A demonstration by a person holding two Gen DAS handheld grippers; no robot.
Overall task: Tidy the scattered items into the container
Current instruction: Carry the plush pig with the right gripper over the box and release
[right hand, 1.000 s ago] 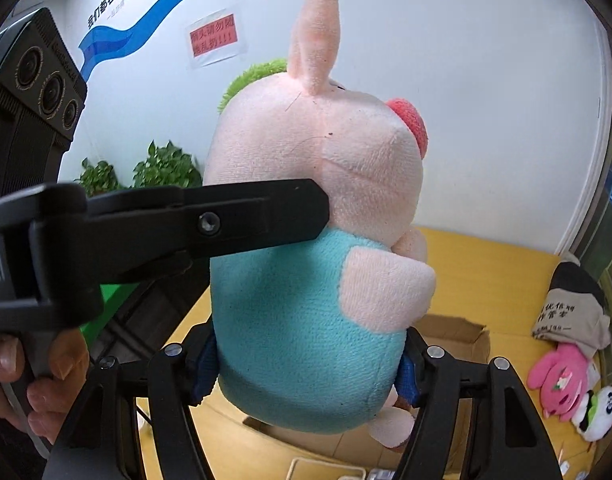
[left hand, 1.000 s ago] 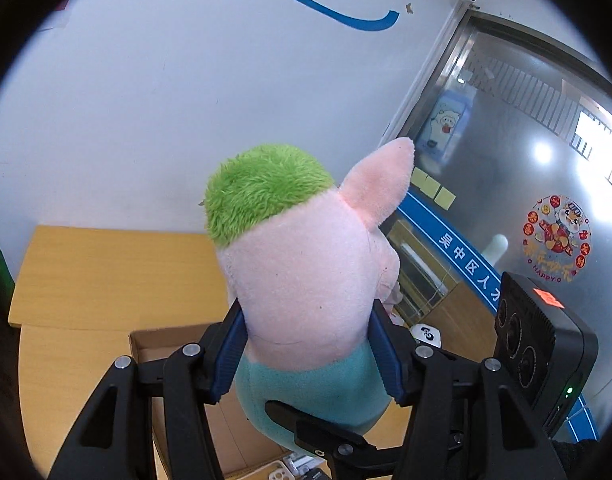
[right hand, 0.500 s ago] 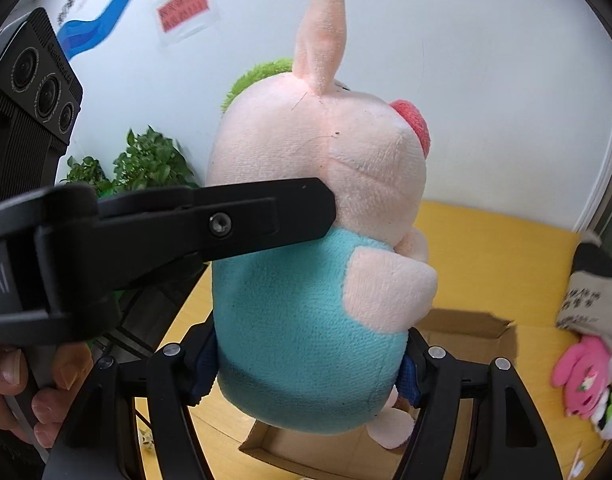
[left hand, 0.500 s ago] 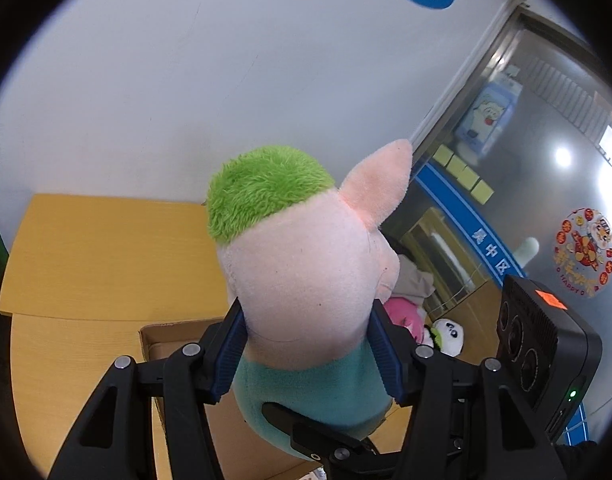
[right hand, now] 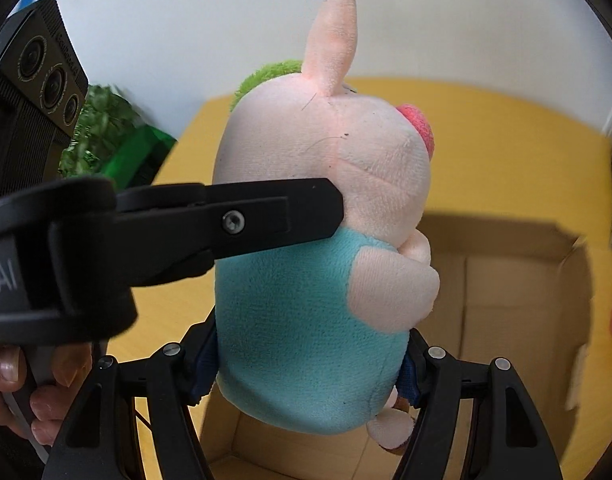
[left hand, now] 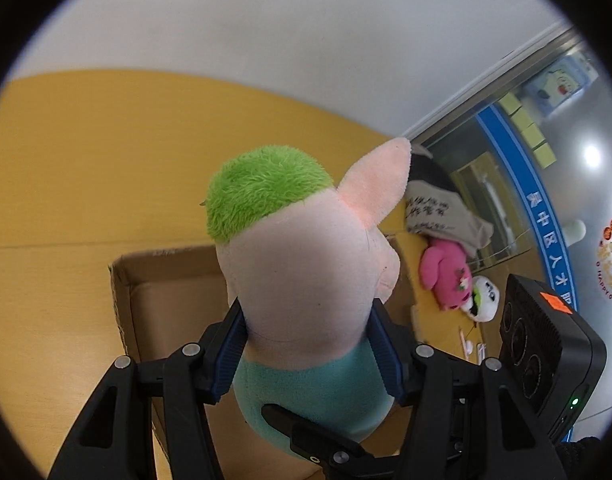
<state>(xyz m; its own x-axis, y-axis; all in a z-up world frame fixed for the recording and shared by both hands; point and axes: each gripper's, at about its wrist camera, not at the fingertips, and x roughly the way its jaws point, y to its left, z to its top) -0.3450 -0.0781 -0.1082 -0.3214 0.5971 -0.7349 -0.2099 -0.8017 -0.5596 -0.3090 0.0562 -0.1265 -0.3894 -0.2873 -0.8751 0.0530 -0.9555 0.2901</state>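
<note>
Both grippers hold one plush pig [left hand: 306, 280] with a green tuft, pink head and teal body. My left gripper [left hand: 306, 344] is shut on it at the neck. My right gripper [right hand: 306, 364] is shut on the pig's [right hand: 318, 320] teal lower body. The left gripper's finger [right hand: 242, 220] crosses the right wrist view and presses the pig's head. The open cardboard box [left hand: 158, 304] lies directly under the pig; it also shows in the right wrist view [right hand: 518, 280].
The box stands on a yellow wooden table [left hand: 86, 160]. To the right of the box lie a pink plush [left hand: 446, 276], a white panda-like plush [left hand: 484, 300] and a beige-and-black cloth item [left hand: 438, 208]. A green plant [right hand: 102, 136] stands left of the table.
Both grippers have tilted down with the pig, so the table and box now fill the views. The pig hangs lower, over the box opening. Both grips are unchanged.
</note>
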